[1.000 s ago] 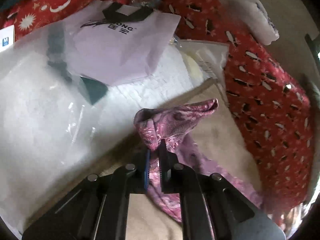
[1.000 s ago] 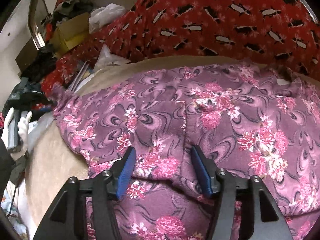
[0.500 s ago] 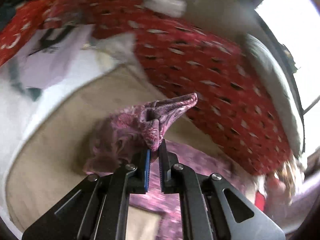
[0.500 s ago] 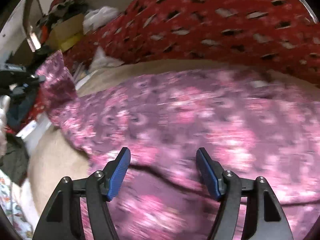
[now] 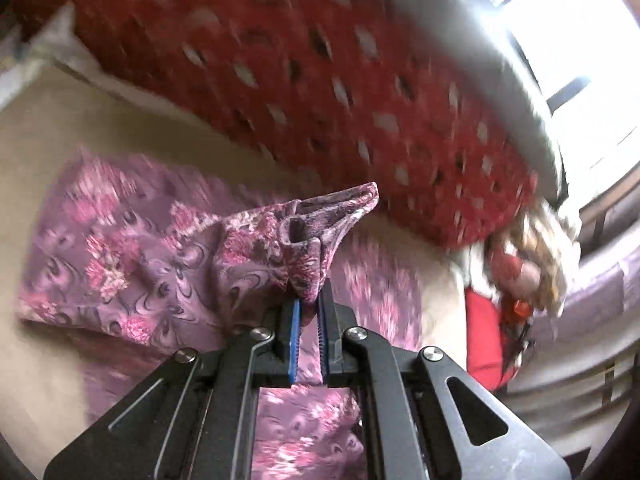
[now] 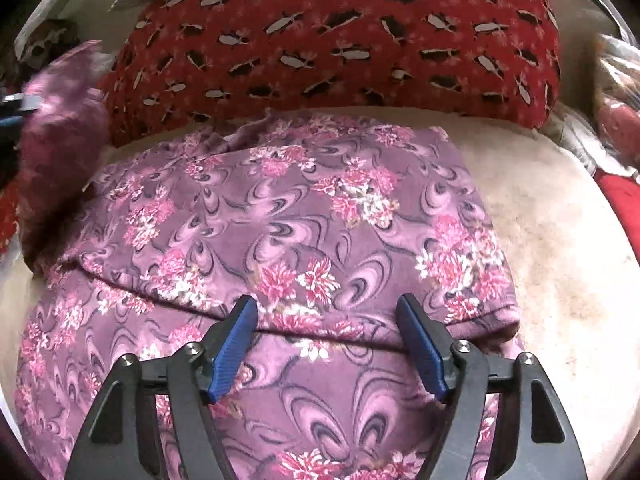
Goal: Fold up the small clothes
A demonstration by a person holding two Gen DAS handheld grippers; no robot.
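A purple garment with pink flowers (image 6: 312,216) lies on a beige surface (image 6: 560,248), with one layer folded over another. My right gripper (image 6: 326,312) is open and hovers just above the fold edge, holding nothing. My left gripper (image 5: 307,304) is shut on a bunched corner of the same garment (image 5: 320,224) and holds it lifted above the rest of the cloth (image 5: 132,240). That lifted corner shows blurred at the far left of the right wrist view (image 6: 60,128).
A red patterned cushion (image 6: 340,40) lies along the far edge of the beige surface, also in the left wrist view (image 5: 320,72). A red item and clutter (image 5: 516,280) sit at the right. A bright window (image 5: 568,40) is at the upper right.
My left gripper has swung right with the garment corner, carrying it over the rest of the cloth. My right gripper pulled back and stays open; the fold now lies flatter.
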